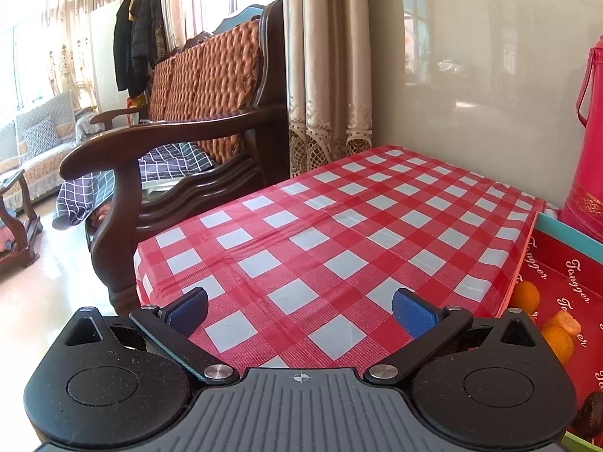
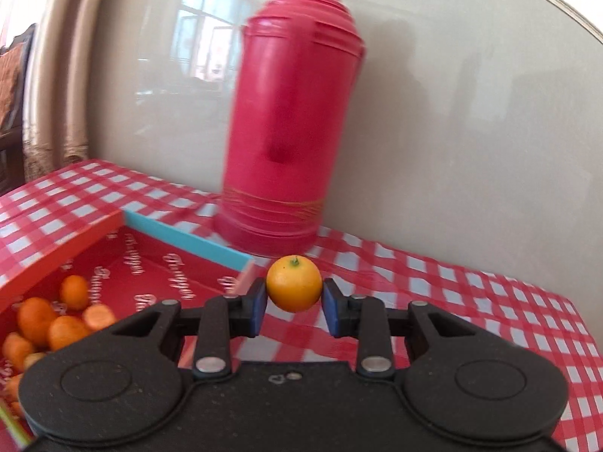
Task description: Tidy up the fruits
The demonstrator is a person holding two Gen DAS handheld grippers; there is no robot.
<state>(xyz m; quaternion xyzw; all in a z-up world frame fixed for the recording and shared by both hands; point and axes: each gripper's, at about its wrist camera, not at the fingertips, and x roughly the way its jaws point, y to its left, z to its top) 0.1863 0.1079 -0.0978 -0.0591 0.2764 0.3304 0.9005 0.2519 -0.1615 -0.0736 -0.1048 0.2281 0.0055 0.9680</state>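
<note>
Glossy wipe-clean checked cloth (image 1: 339, 233) covers the table; the blurred red flask (image 2: 290, 113) looks like smooth plastic; the armchair (image 1: 158, 143) is polished dark wood.

The box (image 2: 158, 260) sits on the counter (image 2: 471, 301) near its back edge, with a pile of small fruits (image 2: 56, 324) inside it. The big flask (image 2: 286, 113) stands just behind the box, near the wall. An armchair (image 1: 181, 143) stands past the counter's left edge.

Red flask (image 2: 286, 120) blurred; box (image 1: 557, 263) cut off.
</note>
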